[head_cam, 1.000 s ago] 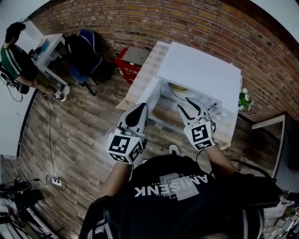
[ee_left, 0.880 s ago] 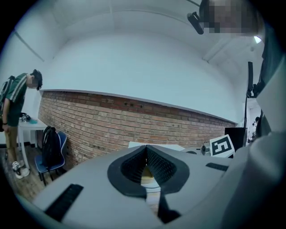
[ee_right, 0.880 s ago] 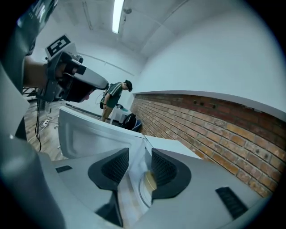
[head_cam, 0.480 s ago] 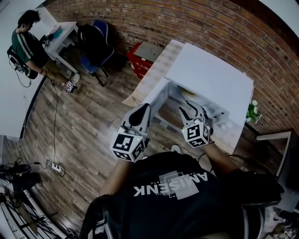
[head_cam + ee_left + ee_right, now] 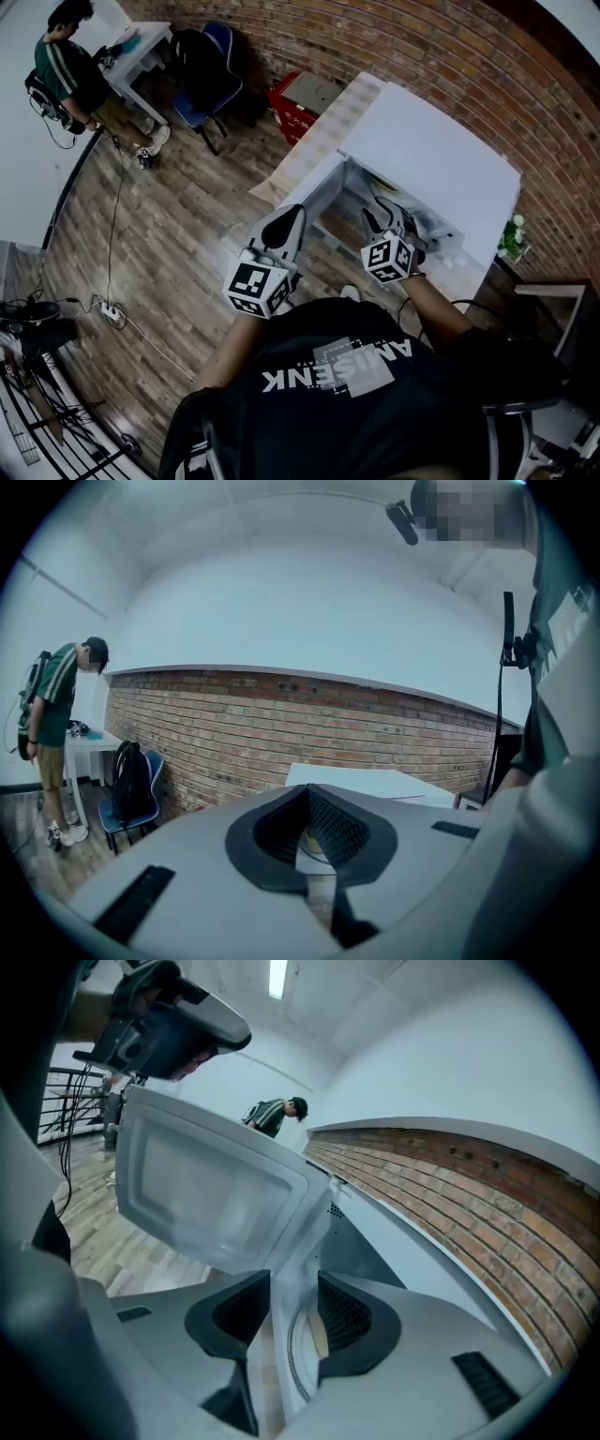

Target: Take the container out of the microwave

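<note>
The white microwave (image 5: 431,164) stands on a light wooden table (image 5: 314,141) with its door (image 5: 314,187) swung open to the left. A yellowish container (image 5: 378,182) lies inside, mostly hidden by the roof. My right gripper (image 5: 384,212) is at the mouth of the cavity, jaws open. In the right gripper view, the door (image 5: 206,1194) fills the left and the container's round rim (image 5: 298,1358) shows between my open right gripper (image 5: 286,1321). My left gripper (image 5: 285,221) hangs shut and holding nothing beside the door's lower edge. Only a sliver of the container (image 5: 310,844) shows past the left gripper (image 5: 309,822).
A brick wall runs behind the microwave. A red box (image 5: 302,101) sits on the floor left of the table, with a blue chair (image 5: 208,82) beyond it. A person (image 5: 70,70) stands at a white desk at top left. A small plant (image 5: 513,239) is at right.
My right gripper has moved a little farther into the microwave opening. The left gripper has stayed beside the door. The head view has shifted slightly.
</note>
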{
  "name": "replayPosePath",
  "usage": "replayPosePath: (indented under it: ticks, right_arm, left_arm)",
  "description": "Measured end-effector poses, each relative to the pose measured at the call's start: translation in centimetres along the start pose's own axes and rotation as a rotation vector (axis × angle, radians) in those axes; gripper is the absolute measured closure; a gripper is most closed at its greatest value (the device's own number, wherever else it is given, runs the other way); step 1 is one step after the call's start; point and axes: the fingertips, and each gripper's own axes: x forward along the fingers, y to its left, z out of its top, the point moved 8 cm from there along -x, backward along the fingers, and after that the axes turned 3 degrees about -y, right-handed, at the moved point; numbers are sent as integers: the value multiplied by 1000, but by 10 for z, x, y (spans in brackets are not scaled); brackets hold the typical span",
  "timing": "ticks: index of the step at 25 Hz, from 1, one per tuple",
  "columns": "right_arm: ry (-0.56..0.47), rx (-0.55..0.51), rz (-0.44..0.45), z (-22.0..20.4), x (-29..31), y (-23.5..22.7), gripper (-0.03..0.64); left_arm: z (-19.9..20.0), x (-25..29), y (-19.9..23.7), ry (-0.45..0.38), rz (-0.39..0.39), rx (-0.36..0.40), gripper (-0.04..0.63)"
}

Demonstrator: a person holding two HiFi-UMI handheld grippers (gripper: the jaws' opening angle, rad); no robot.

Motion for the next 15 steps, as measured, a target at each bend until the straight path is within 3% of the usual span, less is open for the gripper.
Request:
replayPosePath:
  ticks: [15]
  right_arm:
    - [133, -30, -3, -40, 64, -11, 423]
  left_arm:
    - [2, -19, -1, -15, 123, -15, 583]
